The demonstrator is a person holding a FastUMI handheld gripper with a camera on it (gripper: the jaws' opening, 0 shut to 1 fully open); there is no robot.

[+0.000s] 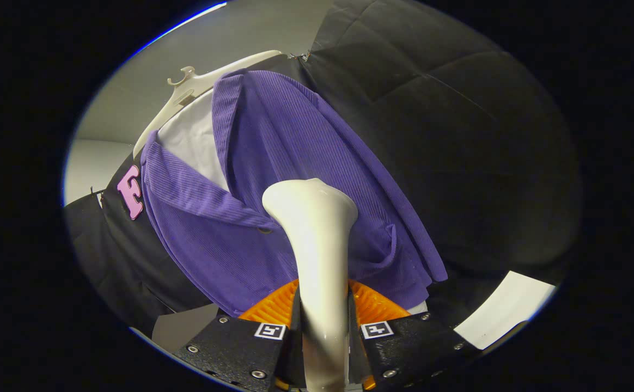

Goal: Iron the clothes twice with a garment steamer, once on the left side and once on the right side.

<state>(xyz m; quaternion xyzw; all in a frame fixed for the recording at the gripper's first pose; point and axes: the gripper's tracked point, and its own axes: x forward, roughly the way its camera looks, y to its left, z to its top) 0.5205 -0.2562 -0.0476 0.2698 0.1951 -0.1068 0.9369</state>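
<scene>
Booth wall [447, 125]: black cloth behind everything, creased in folds.
Garment [273, 179]: purple ribbed jacket with open lapels over a white lining, hanging flat against the wall, beyond the fingers.
Hanger [197, 87]: pale plastic, carrying the jacket by its shoulders; its hook rises near the jacket's collar.
Steamer [317, 245]: white handle widening into a flared head, which sits against the jacket's front just beside the lower lapel.
Gripper [322, 310]: both fingers clamped narrowly on the steamer's handle, one each side.
</scene>
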